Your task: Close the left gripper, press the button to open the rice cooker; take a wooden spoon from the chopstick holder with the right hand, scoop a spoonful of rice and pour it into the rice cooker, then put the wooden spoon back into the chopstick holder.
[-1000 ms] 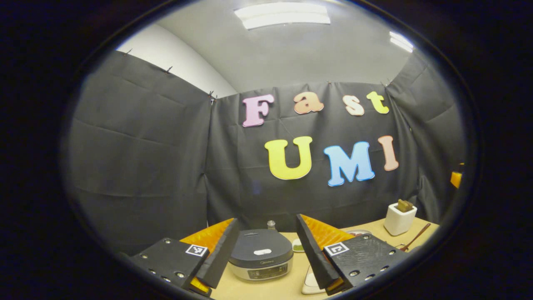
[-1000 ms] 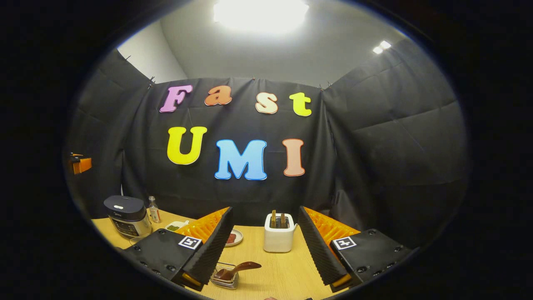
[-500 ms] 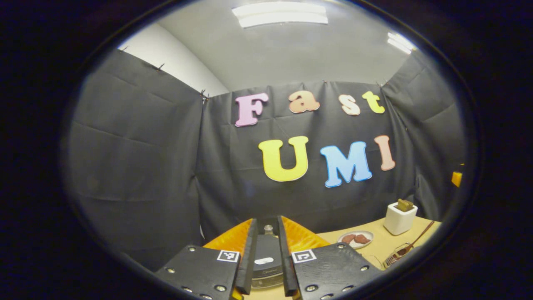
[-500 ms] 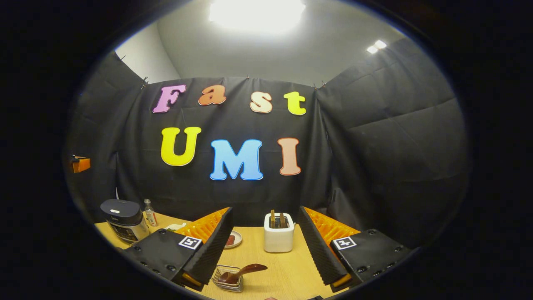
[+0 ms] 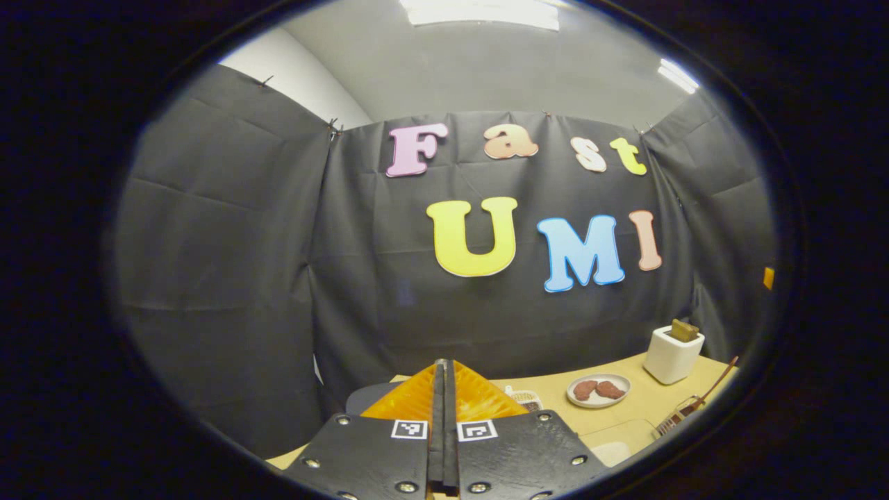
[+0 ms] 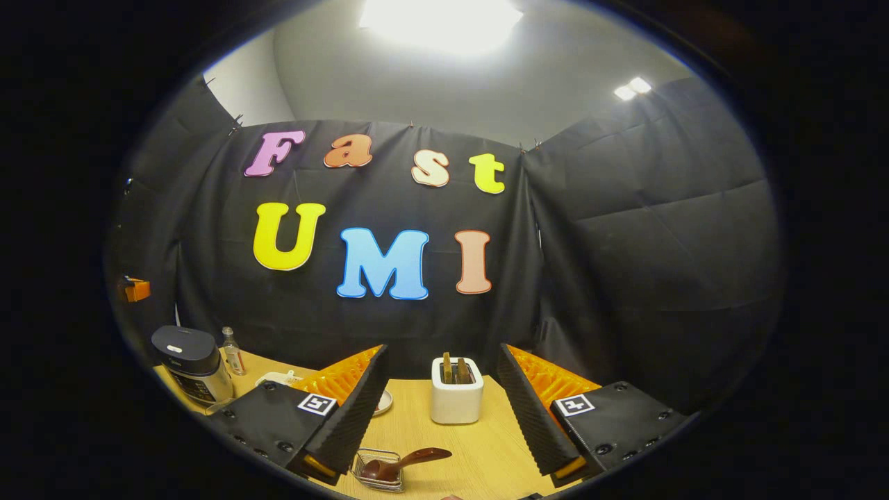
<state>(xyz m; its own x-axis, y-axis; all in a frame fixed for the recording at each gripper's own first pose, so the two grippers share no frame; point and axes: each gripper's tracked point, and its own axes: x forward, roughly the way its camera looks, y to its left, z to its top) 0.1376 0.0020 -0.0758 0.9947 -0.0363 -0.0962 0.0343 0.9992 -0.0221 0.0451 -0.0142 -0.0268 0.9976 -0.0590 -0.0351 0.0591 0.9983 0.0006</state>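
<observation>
My left gripper [image 5: 442, 367] is shut, its fingers pressed together with nothing between them. Behind them a sliver of the dark rice cooker lid [image 5: 361, 400] peeks out at the left; the rest is hidden. In the right gripper view the rice cooker [image 6: 190, 361] stands at the far left with its lid down. My right gripper [image 6: 442, 357] is open and empty above the table. A wooden spoon [image 6: 411, 459] lies in a small wire holder [image 6: 378, 471] just ahead of its left finger. The same wire holder [image 5: 684, 415] is at the far right of the left gripper view.
A white box [image 6: 456, 399] with two brown pieces standing in it sits mid-table, straight ahead of the right gripper. A plate of reddish food [image 5: 599, 390] and a small dish [image 5: 524, 398] lie between it and the cooker. A small bottle [image 6: 233, 355] stands beside the cooker.
My left gripper has gone from wide open to shut and now covers the rice cooker that showed between its fingers. The right gripper stays open and has barely shifted.
</observation>
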